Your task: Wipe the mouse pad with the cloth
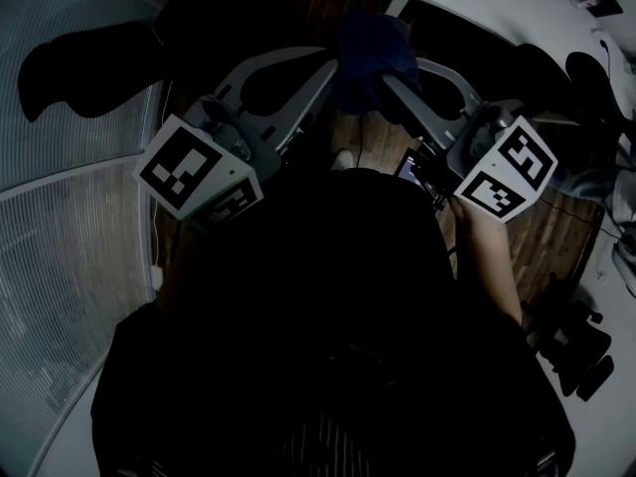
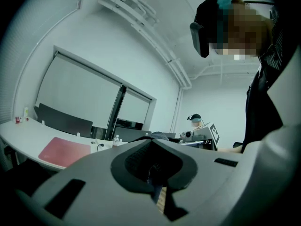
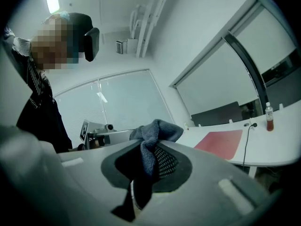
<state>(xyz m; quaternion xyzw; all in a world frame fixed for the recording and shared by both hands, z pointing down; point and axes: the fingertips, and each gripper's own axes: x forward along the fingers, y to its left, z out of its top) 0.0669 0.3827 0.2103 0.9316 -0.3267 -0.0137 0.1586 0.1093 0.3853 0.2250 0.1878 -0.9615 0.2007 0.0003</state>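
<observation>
The left tongs point(image 1: 333, 68) and right tongs point(image 1: 393, 75) both pinch the blue cloth point(image 1: 373, 43) (top middle). Only the gripper views show the red mouse pad point(image 3: 230, 142) on the bench point(image 3: 277, 149).

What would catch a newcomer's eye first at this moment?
A blue-grey cloth sits bunched in the tongs of the right gripper, held up away from the desk. The left gripper pinches it too, while the red mouse pad lies untouched on the white desk.
</observation>
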